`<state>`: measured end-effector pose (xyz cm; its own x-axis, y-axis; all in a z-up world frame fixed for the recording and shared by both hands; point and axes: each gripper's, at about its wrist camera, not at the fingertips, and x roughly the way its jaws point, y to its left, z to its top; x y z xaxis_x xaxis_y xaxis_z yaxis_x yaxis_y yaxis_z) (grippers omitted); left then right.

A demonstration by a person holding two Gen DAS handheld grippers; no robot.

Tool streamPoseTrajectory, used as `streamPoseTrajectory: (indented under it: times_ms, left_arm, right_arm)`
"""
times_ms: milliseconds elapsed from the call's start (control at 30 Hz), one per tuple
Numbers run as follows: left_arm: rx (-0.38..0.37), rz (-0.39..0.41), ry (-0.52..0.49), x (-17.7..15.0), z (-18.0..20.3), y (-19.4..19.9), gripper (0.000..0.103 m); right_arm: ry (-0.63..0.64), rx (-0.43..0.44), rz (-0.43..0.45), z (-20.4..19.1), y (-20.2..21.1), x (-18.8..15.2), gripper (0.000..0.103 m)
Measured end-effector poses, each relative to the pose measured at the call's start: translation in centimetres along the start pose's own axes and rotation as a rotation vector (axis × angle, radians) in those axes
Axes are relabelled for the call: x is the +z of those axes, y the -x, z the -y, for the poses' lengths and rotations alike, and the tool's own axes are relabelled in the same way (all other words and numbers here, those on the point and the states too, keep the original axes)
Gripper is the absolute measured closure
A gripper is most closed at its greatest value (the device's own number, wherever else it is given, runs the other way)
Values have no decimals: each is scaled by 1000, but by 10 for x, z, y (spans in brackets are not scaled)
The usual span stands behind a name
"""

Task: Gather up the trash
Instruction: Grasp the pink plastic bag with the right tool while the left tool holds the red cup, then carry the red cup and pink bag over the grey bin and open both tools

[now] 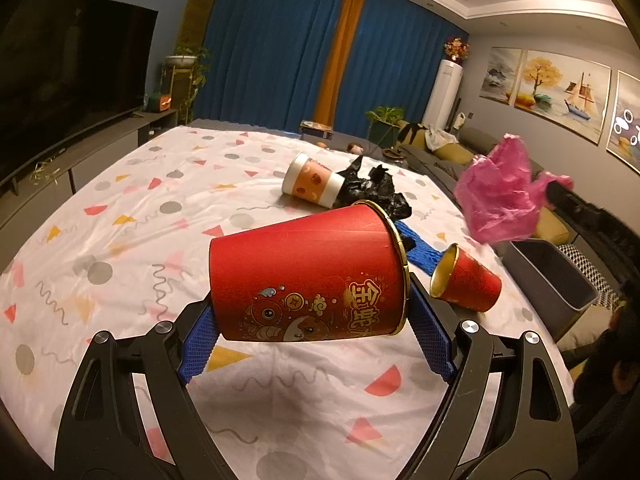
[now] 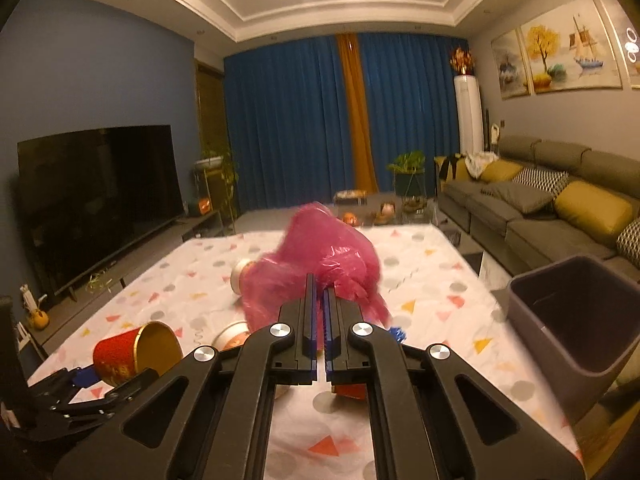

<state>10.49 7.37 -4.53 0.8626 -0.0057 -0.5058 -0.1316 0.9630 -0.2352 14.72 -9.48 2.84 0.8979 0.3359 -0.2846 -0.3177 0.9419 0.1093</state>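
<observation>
My left gripper is shut on a large red paper cup, held on its side above the patterned tablecloth; the cup also shows in the right wrist view. My right gripper is shut on a crumpled pink plastic bag, lifted above the table; the bag also shows at the right of the left wrist view. A small red cup, an orange-and-white cup, a black plastic bag and a blue net sleeve lie on the table.
A grey bin stands off the table's right edge; it also shows in the left wrist view. A sofa lies beyond it. A TV on a low cabinet stands to the left.
</observation>
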Motion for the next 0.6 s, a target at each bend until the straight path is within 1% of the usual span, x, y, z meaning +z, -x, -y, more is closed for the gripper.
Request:
streamPoseTrajectory:
  times_ms: [167,600]
  left_arm:
    - [-9,15,-8,0,7,8,20]
    - [-55,32,-54,-2,37,23,20]
  right_arm:
    - [4,-2,39,6,25,6,100]
    - [13,-16,69,22,58,4,100]
